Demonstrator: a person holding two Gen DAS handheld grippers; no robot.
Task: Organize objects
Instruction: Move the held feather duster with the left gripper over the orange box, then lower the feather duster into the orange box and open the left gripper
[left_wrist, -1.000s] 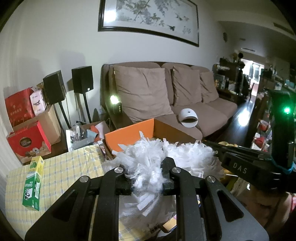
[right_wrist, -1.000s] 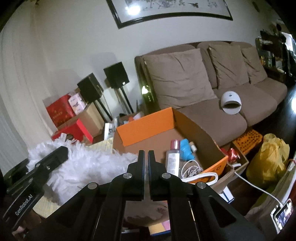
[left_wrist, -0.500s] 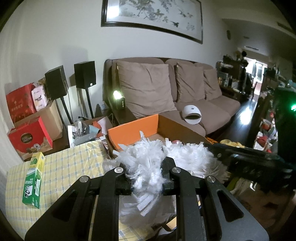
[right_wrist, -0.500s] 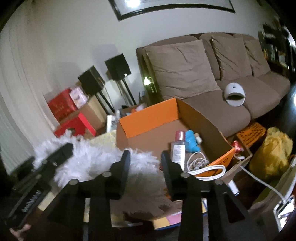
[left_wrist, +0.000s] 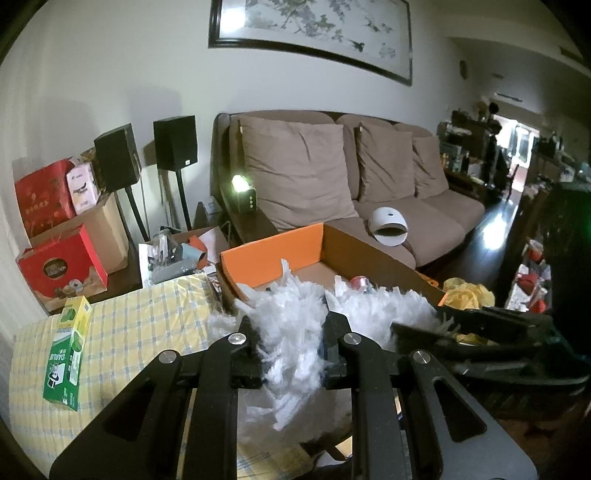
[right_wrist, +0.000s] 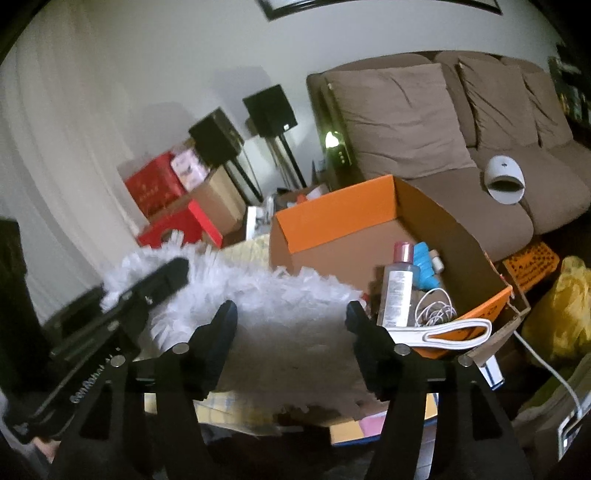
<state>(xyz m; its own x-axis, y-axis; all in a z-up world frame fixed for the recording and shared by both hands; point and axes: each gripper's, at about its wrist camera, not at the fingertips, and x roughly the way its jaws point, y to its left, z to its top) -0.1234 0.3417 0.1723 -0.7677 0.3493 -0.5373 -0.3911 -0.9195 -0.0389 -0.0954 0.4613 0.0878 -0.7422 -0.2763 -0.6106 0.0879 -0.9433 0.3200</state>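
A white fluffy duster (left_wrist: 369, 306) hangs in front of an open orange cardboard box (left_wrist: 273, 254). My left gripper (left_wrist: 293, 328) is shut on its fluff near the middle. In the right wrist view the duster (right_wrist: 288, 295) fills the gap of my right gripper (right_wrist: 290, 321), whose jaws are opening wide; the pads do not press on it. One of the left gripper's fingers (right_wrist: 162, 280) reaches into the fluff from the left. In the left wrist view the right gripper (left_wrist: 417, 319) comes in from the right at the duster's end. The box (right_wrist: 332, 218) holds a clear bottle (right_wrist: 397, 288), a blue item and a white cable.
A yellow checked tablecloth (left_wrist: 140, 332) carries a green carton (left_wrist: 68, 354) at the left. Behind the box stand a brown sofa (left_wrist: 369, 184), two black speakers (left_wrist: 173, 142) and red boxes (left_wrist: 61, 269). A yellow bag (right_wrist: 569, 314) lies on the floor at the right.
The right gripper went from shut to wide open and moved in over the duster, which now lies between its fingers. The left gripper kept its hold and hardly moved.
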